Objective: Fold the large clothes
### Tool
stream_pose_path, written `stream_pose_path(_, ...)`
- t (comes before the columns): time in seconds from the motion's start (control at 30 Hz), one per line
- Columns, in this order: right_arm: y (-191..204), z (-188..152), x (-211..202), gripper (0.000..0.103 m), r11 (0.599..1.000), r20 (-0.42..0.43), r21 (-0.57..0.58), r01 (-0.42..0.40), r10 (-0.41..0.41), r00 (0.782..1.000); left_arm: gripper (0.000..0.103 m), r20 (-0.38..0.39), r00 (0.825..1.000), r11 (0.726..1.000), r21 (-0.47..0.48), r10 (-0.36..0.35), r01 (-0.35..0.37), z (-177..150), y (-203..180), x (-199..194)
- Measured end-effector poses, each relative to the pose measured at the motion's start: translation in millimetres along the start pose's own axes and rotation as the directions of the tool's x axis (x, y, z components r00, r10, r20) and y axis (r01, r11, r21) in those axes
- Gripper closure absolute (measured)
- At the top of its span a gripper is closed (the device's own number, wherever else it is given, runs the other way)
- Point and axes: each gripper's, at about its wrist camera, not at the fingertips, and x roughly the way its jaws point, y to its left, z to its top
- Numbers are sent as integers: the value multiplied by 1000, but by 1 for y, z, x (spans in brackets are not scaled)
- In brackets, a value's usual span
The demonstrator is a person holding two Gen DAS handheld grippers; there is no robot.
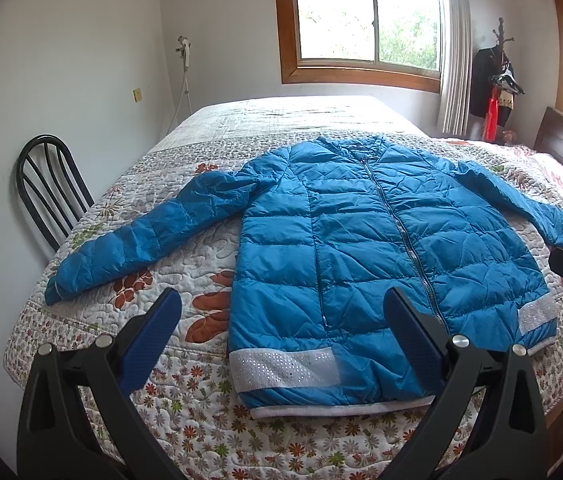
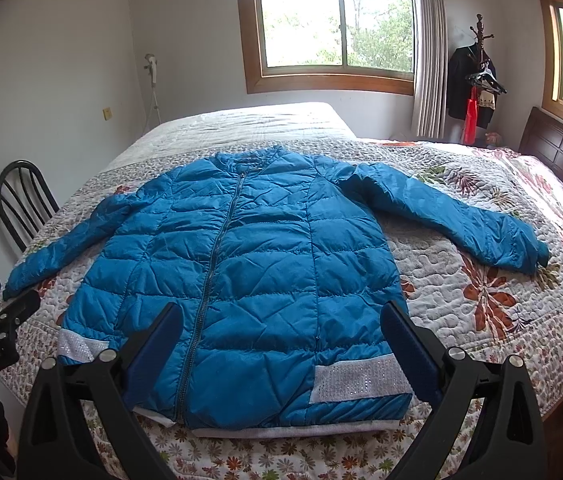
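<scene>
Two claws, left claw point(image 1: 281, 336) and right claw point(image 2: 281, 344), spread wide, empty, above blue jacket point(image 1: 381, 240) flat on bed point(image 1: 185, 412). Likely risk: slippery puffy fabric sliding free, fold springing back.

I am working in a home bedroom. Ahead of my tongs lies a wide bed point(image 1: 129, 360) under a flowered quilt, its dark wooden headboard point(image 2: 557, 152) far to their right. Beyond the bed a wood-framed window point(image 2: 333, 24) with a grey curtain point(image 2: 429, 48) shows trees. A coat stand point(image 2: 477, 76) hung with clothes fills the right corner; a black chair point(image 1: 49, 184) sits left.
</scene>
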Motion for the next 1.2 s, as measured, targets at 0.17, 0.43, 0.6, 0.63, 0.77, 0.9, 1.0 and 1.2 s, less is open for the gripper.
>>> stream_pose_path(0.17, -3, 8, 16, 4, 1000, -16, 2, -6, 6, 1000, 3, -14, 1000, 1000, 5, 1, -1, 4, -2, 9)
stream_pose_path(0.43, -26, 25, 43, 4, 999, -49, 34, 1, 1, 999, 3, -49, 999, 1000, -4, -18, 18, 22, 3, 38)
stream_pose_path(0.6, -66, 45, 69, 4, 994, -95, 105, 38, -28, 995, 3, -55, 998, 1000, -8, 9, -9, 51, 9, 67)
stream_pose_path(0.63, -78, 50, 75, 4, 991, -106, 125, 41, -27, 994, 3, -64, 998, 1000, -10, 7, -8, 56, 11, 74)
stream_pose_path(0.77, -141, 64, 104, 4, 961, -170, 260, 90, -46, 984, 3, -82, 996, 999, -27, 27, -29, 61, 22, 92)
stream_pose_path(0.9, -219, 71, 136, 5, 893, -228, 415, 175, -84, 970, 3, -131, 990, 996, -59, 54, -62, 51, 42, 114)
stream_pose_path(1.0, -273, 67, 160, 8, 821, -273, 529, 213, -74, 959, 3, -169, 982, 992, -78, 83, -98, 40, 61, 129)
stream_pose_path(1.2, -357, 38, 193, 9, 676, -356, 673, 301, -61, 933, 3, -248, 959, 968, -168, 139, -184, 9, 125, 147)
